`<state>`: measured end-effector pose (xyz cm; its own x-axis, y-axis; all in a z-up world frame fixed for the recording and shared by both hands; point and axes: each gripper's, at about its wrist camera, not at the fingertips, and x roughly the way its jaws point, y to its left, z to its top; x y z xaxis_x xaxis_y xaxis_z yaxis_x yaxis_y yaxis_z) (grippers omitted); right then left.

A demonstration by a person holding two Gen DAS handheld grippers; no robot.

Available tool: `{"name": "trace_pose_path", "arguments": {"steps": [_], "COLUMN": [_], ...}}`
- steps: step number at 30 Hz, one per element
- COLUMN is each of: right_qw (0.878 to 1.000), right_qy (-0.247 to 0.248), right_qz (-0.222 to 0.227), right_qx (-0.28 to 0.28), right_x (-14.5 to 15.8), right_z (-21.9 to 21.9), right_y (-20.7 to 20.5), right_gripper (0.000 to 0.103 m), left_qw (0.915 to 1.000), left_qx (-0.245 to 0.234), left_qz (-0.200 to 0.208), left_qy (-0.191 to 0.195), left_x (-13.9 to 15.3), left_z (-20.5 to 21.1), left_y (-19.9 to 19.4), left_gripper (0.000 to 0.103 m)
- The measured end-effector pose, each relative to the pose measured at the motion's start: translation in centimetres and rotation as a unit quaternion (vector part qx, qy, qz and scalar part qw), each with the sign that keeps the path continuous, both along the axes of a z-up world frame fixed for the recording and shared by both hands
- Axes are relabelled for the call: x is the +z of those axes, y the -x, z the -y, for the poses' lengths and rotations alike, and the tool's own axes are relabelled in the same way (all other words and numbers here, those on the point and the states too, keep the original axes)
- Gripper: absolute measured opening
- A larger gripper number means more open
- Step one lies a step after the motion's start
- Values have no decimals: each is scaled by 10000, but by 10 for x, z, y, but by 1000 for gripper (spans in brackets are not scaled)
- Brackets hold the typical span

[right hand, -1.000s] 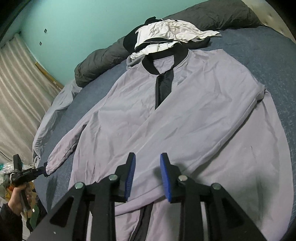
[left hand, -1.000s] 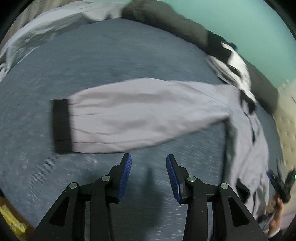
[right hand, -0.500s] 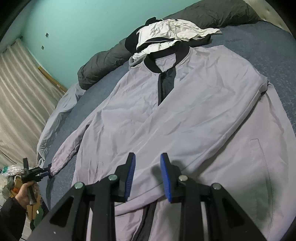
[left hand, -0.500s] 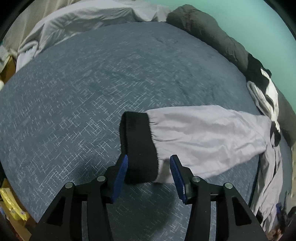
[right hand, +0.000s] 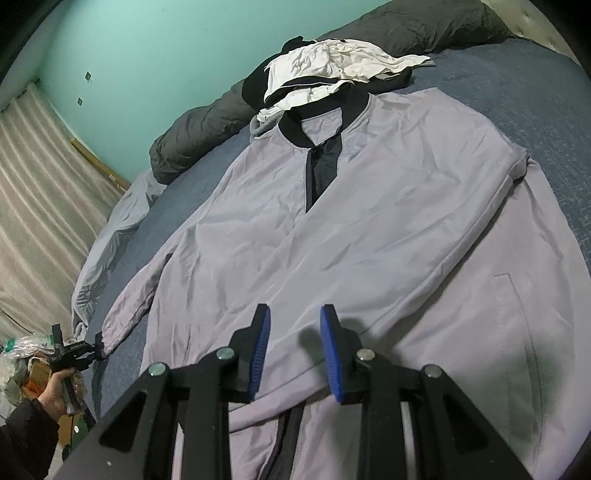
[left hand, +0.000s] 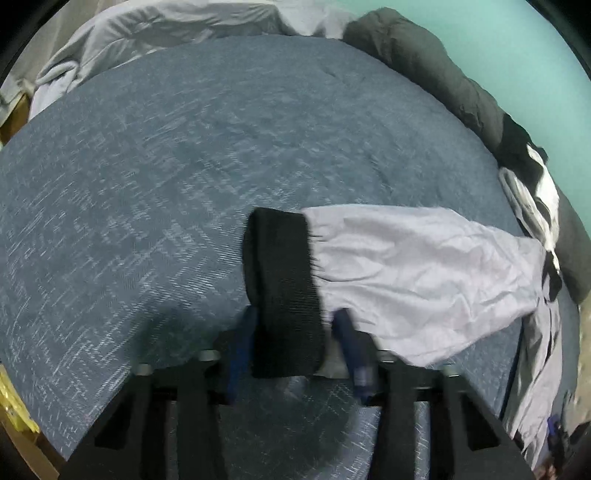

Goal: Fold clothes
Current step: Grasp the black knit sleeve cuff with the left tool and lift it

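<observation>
A light grey jacket (right hand: 369, 221) with black collar and placket lies spread face up on the blue bed cover (left hand: 166, 166). Its left sleeve (left hand: 406, 269) stretches out flat and ends in a black cuff (left hand: 280, 266). My left gripper (left hand: 293, 339) straddles that cuff. Its blurred jaws are closing with the cuff between them, and a thin gap still shows on the right side. The right wrist view shows the left gripper (right hand: 96, 349) at the sleeve end, held by a hand (right hand: 59, 387). My right gripper (right hand: 295, 343) hovers open over the jacket's lower front with nothing between its fingers.
A pile of white and black clothes (right hand: 332, 66) lies just beyond the collar. A dark grey duvet (left hand: 424, 62) runs along the teal wall. A pale sheet (left hand: 147, 33) is bunched at the bed's far edge, with a curtain (right hand: 37, 184) beyond it.
My left gripper has come down over the sleeve end, so the black cuff now sits between its fingers, which have drawn closer together. The right gripper has stayed put.
</observation>
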<state>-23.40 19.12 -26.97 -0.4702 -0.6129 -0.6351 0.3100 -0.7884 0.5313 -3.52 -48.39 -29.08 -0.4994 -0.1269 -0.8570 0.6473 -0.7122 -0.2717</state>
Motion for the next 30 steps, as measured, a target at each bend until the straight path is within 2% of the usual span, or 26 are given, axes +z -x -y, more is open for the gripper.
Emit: {"name": "trace_pose_path", "arguments": {"steps": [1, 3, 8, 16, 24, 30], "right_qw": [10000, 10000, 10000, 9997, 9991, 9981], "right_qy": [7, 21, 69, 197, 306, 469], "right_qz": [-1, 2, 35, 69, 120, 134], "right_qx": [1, 1, -33, -160, -257, -388], "right_x": [0, 0, 0, 0, 0, 1], "right_z": [0, 0, -3, -16, -30, -46], "right_y": [0, 0, 2, 4, 7, 10], "right_gripper": [28, 28, 28, 28, 28, 28], "left_qw": [10000, 9998, 9982, 9886, 9655, 9399], "left_qx": [-20, -93, -322, -1004, -2056, -2911], "left_qz": [7, -54, -313, -918, -1392, -1594], "left_qy": [67, 177, 402, 649, 786, 798], "left_x": [2, 9, 44, 127, 198, 235], "left_z": [-2, -7, -22, -74, -178, -282], "left_y": [1, 6, 15, 51, 123, 188], "left_gripper": [35, 15, 13, 13, 12, 11]}}
